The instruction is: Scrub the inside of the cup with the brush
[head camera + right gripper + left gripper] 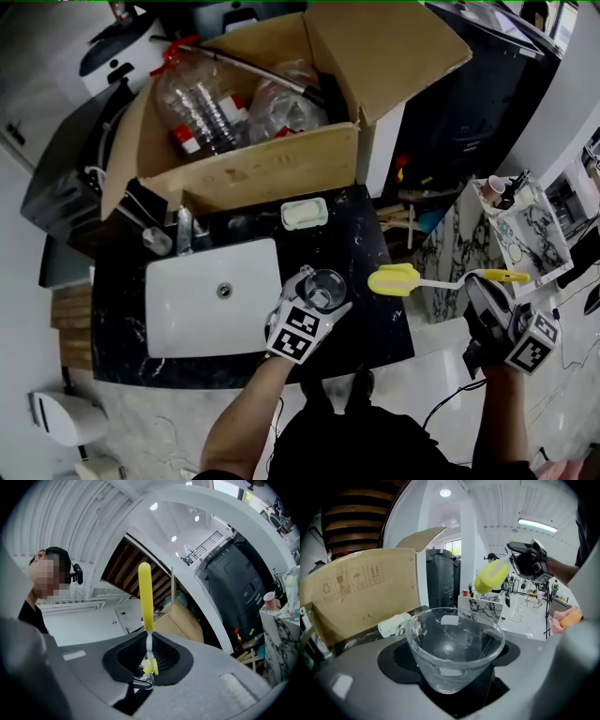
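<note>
**Cup and Brush Held Apart**

Your left hand-held gripper (317, 302) grips the glass cup (452, 644) mouth up, jaws wide, over the tabletop (375, 328) just right of the sink (211, 295). Your right hand-held gripper (480, 292) is clamped on the brush (436, 280) handle. The yellow brush head sits beside the cup, apart from it. Beyond stands a cardboard box (244, 173).

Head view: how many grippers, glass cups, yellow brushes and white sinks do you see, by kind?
Hand-held two-jaw grippers: 2 (left gripper, right gripper)
Clear glass cup: 1
Yellow sponge brush: 1
White rectangular sink: 1
Total: 5
</note>
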{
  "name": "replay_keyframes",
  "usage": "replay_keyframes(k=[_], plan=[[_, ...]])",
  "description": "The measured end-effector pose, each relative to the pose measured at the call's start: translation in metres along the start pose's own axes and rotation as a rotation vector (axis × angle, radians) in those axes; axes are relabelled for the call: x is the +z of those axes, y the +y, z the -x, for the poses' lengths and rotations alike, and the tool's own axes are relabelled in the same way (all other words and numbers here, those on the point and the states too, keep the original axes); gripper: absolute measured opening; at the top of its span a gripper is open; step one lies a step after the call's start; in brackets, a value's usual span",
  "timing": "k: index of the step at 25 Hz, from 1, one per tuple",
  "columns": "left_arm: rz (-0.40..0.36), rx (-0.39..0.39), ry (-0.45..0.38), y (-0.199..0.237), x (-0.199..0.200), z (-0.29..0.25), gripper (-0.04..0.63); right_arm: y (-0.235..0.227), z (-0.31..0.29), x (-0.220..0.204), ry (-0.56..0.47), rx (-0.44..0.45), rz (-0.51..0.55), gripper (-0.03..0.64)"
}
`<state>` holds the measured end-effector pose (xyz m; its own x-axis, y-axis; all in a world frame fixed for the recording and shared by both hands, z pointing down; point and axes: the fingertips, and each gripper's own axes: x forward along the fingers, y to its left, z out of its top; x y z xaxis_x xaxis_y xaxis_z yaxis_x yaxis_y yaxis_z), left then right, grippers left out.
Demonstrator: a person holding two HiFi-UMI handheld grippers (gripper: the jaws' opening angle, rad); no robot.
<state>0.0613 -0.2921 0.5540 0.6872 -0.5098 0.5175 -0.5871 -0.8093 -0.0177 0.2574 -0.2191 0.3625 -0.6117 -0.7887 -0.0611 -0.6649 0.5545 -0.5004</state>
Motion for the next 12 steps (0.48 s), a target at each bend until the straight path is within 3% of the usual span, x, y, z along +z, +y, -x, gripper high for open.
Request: replay_keyframes(k=[12], plan=[[0.115, 0.046, 0.004, 0.003, -0.029, -0.012, 0.439, -0.013, 0.013, -0.025, 0.024, 0.011, -0.062, 0.037]])
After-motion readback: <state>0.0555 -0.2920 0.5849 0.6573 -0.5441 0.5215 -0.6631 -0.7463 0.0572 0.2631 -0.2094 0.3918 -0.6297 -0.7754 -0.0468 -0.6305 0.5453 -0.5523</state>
